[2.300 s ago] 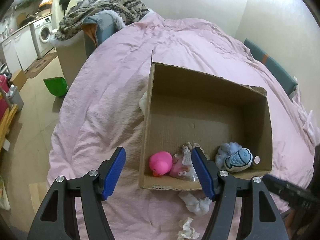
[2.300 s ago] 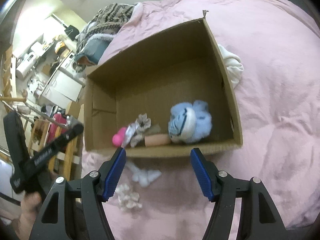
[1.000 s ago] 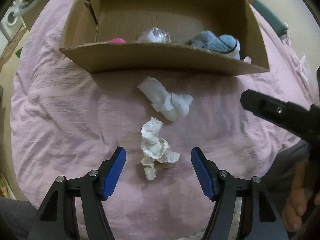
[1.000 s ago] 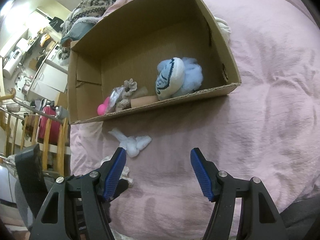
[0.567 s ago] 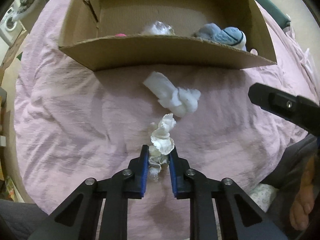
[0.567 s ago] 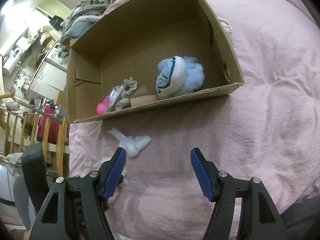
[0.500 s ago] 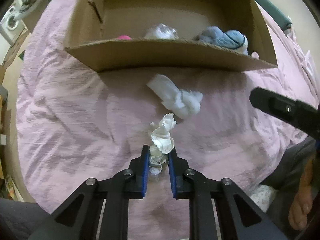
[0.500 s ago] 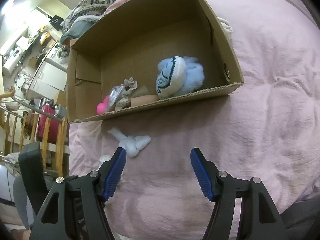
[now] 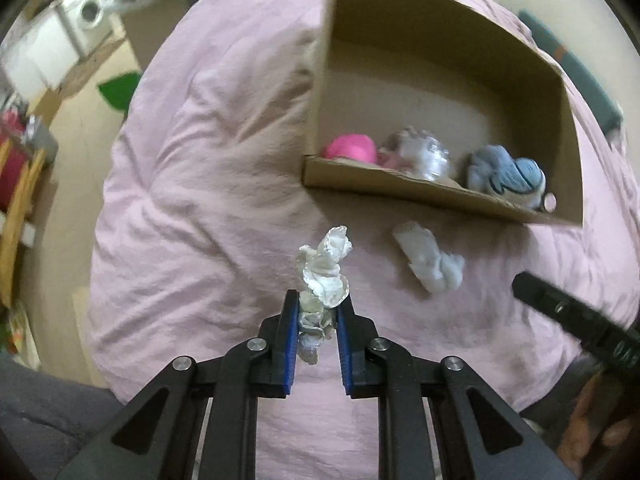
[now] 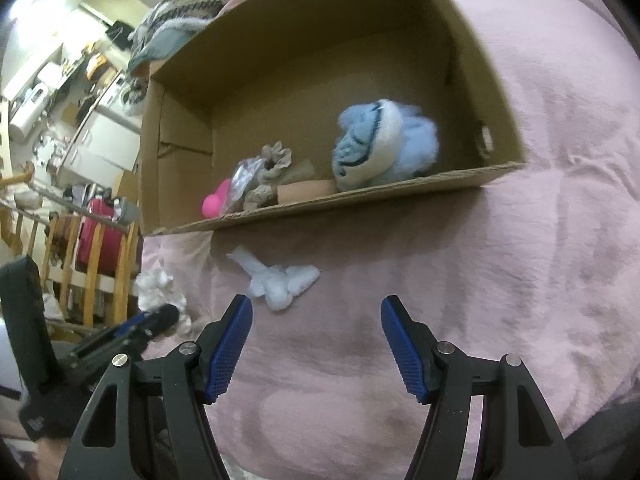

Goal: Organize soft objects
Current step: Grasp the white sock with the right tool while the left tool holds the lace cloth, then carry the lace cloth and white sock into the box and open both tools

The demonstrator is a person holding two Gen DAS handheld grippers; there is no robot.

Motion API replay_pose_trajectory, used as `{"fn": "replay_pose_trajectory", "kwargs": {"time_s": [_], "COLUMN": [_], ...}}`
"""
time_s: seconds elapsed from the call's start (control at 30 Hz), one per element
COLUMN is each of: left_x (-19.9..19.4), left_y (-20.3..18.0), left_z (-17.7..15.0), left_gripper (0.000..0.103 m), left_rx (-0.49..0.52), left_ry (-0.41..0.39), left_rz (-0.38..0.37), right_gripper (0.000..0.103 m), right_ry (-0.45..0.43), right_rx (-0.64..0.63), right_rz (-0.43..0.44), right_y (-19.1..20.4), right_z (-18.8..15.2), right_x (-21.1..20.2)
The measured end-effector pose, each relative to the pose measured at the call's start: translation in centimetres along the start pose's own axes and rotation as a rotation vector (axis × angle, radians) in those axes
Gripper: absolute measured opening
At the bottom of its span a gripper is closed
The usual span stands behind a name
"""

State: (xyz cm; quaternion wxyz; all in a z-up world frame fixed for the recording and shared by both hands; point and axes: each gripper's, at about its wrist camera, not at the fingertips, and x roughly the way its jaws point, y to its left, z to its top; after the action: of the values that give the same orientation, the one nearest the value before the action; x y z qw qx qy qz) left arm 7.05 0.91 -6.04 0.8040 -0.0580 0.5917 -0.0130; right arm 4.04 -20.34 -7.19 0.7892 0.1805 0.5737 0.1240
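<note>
We hold the frilly white cloth scrunchie pinched tight in our left gripper, lifted off the pink bed cover, so it can go in the brown cardboard box. Our right gripper waits wide apart, holding nothing, near the crumpled white sock.

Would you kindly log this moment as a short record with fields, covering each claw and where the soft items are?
left claw: shut on the white ruffled scrunchie
right claw: open, empty, over the pink bedspread
cardboard box: on the bedspread, open side up
in box: blue plush toy, pink toy, beige scrunchie
outside box: white sock, lying on the bedspread just before the box
</note>
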Motion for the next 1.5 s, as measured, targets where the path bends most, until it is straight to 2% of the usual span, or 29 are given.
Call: {"fn": "replay_pose_trajectory", "kwargs": {"time_s": [0.17, 0.43, 0.6, 0.7, 0.77, 0.83, 1.2, 1.4, 1.5], "left_x": [0.3, 1.2, 1.5, 1.8, 1.9, 2.0, 1.2, 0.3, -0.3], "left_y": [1.3, 1.4, 1.2, 0.9, 0.7, 0.6, 0.6, 0.4, 0.5], "left_z": [0.2, 0.2, 0.2, 0.3, 0.3, 0.4, 0.7, 0.3, -0.2], "left_gripper": [0.016, 0.016, 0.016, 0.016, 0.016, 0.016, 0.016, 0.016, 0.016], "left_rx": [-0.072, -0.071, -0.059, -0.044, -0.036, -0.036, -0.039, -0.005, 0.0], "left_ry": [0.012, 0.015, 0.019, 0.015, 0.016, 0.013, -0.028, -0.069, -0.074], "left_rz": [0.018, 0.058, 0.058, 0.062, 0.065, 0.066, 0.07, 0.087, 0.081], "right_gripper": [0.071, 0.071, 0.07, 0.051, 0.033, 0.03, 0.029, 0.029, 0.029], "right_ry": [0.03, 0.066, 0.073, 0.068, 0.073, 0.074, 0.056, 0.049, 0.036], "right_rx": [-0.039, -0.06, -0.067, -0.125, -0.139, -0.152, -0.125, -0.151, -0.131], "right_rz": [0.017, 0.023, -0.04, -0.087, -0.075, -0.069, -0.055, -0.084, -0.062], "right_y": [1.2, 2.9, 3.3, 3.9, 4.0, 4.1, 3.1, 3.1, 2.9], "right_z": [0.1, 0.6, 0.8, 0.7, 0.6, 0.4, -0.5, -1.6, -2.1], "right_x": [1.4, 4.4, 7.1, 7.8, 7.6, 7.4, 4.1, 2.6, 1.7]}}
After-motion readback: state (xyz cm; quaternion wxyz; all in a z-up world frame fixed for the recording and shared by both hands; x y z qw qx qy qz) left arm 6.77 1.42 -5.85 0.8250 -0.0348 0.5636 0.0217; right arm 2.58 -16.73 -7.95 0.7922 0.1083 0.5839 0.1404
